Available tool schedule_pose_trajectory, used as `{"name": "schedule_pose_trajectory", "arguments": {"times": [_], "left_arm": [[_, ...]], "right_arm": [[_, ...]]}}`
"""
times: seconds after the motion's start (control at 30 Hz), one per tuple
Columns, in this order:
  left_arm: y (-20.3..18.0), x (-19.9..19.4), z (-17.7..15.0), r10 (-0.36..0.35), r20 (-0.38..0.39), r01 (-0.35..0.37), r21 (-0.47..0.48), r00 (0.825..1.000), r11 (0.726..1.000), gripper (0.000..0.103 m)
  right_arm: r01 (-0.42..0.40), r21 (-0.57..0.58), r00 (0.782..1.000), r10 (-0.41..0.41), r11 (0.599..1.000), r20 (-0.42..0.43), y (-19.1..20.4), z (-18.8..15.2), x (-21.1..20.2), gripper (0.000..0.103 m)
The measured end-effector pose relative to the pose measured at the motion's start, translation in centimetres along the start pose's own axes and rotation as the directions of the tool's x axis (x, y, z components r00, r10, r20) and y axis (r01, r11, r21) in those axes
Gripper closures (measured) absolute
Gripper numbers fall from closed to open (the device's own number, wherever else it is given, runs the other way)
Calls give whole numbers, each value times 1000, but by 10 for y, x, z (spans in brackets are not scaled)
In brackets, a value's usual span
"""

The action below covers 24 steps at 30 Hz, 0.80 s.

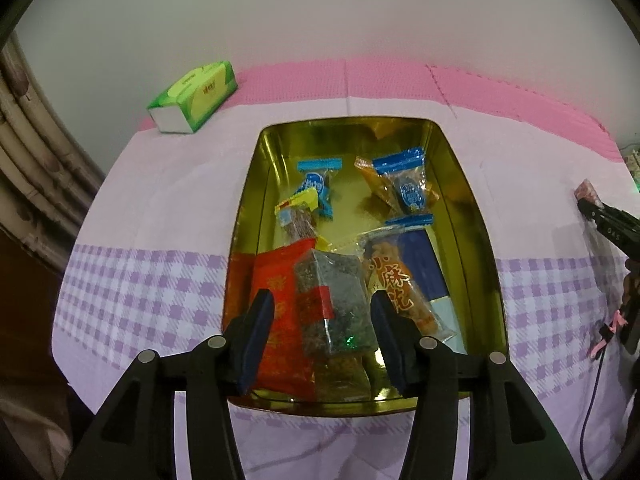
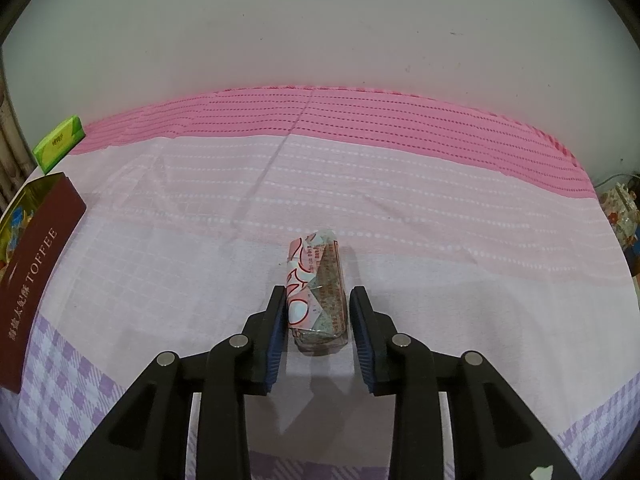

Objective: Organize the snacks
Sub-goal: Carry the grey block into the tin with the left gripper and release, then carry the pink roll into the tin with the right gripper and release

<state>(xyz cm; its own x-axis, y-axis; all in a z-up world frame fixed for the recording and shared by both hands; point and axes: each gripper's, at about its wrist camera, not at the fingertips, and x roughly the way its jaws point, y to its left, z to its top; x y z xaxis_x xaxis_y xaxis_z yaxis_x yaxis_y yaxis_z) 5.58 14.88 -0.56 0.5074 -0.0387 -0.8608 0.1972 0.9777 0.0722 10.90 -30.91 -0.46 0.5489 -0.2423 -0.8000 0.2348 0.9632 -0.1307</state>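
Left claw [image 1: 322, 332] hovers over the near end of a gold tin [image 1: 486, 280], jaws apart. A clear packet of dark flaky snack [image 1: 336, 300] with a red label lies between the fingers, but neither pad presses on it, so it is loose in the tin. Just left of it is a red packet [image 1: 276, 320] with gold print, to the right an orange snack bag [image 1: 396, 288] with big characters and a blue-and-white packet [image 1: 424, 276]. Farther back in the tin: a yellow-tagged stick snack [image 1: 298, 216], two blue-topped candies [image 1: 318, 184] [image 1: 408, 184] and an orange wrapper [image 1: 376, 184]. The tin sits on a table under a pink and purple-checked cloth [image 1: 160, 208]. A green tissue pack [image 1: 192, 96] lies at the far left.

Right claw [image 2: 319, 316] is over the cloth well right of the tin, jaws narrowly apart around a pink-and-white wrapped bar [image 2: 316, 296], clear at its near end. The left pad touches the wrapper; a thin gap shows at the right pad, so it is not clamped. The bar lies flat on the cloth, pointing away.
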Motion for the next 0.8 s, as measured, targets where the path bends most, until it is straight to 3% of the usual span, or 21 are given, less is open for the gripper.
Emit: {"name": "schedule_pose_trajectory", "arguments": {"times": [0.3, 0.47, 0.67, 0.8], "left_arm": [[16, -16, -4, 18, 53, -16, -33, 998, 999, 46], [40, -21, -5, 39, 67, -32, -103, 997, 994, 46], [63, -21, -9, 66, 54, -55, -180, 996, 982, 46], [67, -21, -14, 76, 46, -66, -181, 996, 981, 46]], "right_arm": [[12, 9, 997, -11, 1000, -80, -6, 12, 6, 63], [27, 16, 992, -24, 1000, -127, -6, 19, 9, 62], [54, 20, 987, -51, 998, -156, 0, 23, 11, 63], [55, 17, 985, -52, 998, -166, 6, 24, 11, 74]]}}
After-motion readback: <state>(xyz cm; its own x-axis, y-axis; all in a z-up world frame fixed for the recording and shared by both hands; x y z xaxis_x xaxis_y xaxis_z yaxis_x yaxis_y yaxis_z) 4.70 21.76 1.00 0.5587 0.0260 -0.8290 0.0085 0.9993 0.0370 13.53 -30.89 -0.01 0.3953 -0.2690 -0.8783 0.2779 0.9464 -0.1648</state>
